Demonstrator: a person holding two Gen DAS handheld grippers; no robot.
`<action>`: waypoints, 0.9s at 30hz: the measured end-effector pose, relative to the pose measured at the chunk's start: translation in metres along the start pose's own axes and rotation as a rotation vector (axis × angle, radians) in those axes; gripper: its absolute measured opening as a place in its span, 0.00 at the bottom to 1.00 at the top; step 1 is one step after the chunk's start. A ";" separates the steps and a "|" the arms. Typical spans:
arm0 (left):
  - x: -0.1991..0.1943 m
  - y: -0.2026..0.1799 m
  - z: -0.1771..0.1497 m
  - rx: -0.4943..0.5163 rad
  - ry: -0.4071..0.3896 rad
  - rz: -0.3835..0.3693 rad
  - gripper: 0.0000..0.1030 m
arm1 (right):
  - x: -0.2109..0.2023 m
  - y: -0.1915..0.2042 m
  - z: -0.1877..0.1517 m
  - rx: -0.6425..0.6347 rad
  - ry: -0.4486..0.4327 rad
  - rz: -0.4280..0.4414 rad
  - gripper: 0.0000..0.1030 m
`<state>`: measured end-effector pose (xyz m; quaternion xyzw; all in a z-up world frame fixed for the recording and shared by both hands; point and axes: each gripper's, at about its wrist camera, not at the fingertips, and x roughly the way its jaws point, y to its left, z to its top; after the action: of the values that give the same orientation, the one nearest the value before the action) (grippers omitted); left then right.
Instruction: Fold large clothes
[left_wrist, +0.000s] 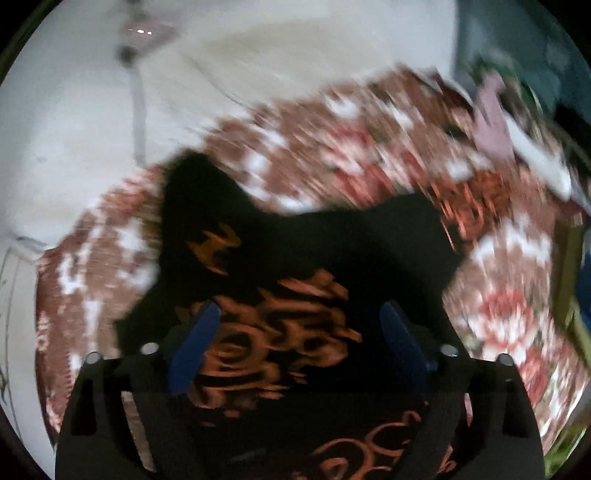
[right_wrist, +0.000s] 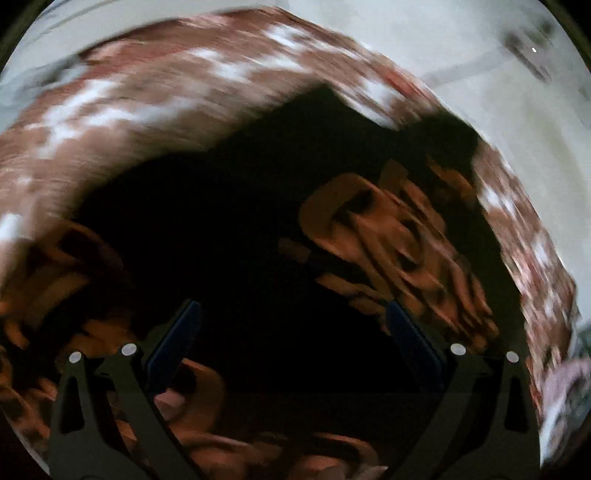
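On the floral bed (left_wrist: 369, 147), the black shirt (left_wrist: 332, 240) is lying spread for folding; both the left gripper (left_wrist: 299, 325) and the right gripper (right_wrist: 293, 321) are hovering over it at 6 o'clock, fingers wide and empty.

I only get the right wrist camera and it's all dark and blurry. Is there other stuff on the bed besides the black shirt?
Observer: Yes. The left wrist view shows a pinkish-purple cloth lying at the far right of the flowery bedspread, apart from the black garment.
Operator: Is the other grabber holding the shirt?
Observer: No. The left gripper is open, with the shirt's orange print showing between its blue fingers.
Operator: What's past the bed?
Observer: A pale wall with a thin grey line running down it; motion blur hides the details.
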<state>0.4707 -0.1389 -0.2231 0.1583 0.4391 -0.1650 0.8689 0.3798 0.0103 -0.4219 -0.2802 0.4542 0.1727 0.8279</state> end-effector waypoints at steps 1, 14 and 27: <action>-0.013 0.026 0.003 -0.026 -0.018 0.011 0.93 | 0.007 -0.023 -0.009 0.040 0.016 -0.026 0.95; 0.158 0.199 -0.176 -0.427 0.192 0.019 0.94 | 0.090 -0.248 -0.072 0.604 0.324 -0.302 0.95; 0.198 0.172 -0.208 -0.328 0.228 0.114 0.95 | 0.098 -0.262 -0.105 0.630 0.199 -0.176 0.95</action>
<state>0.5068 0.0734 -0.4799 0.0569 0.5460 -0.0227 0.8355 0.5041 -0.2574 -0.4697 -0.0643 0.5379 -0.0765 0.8370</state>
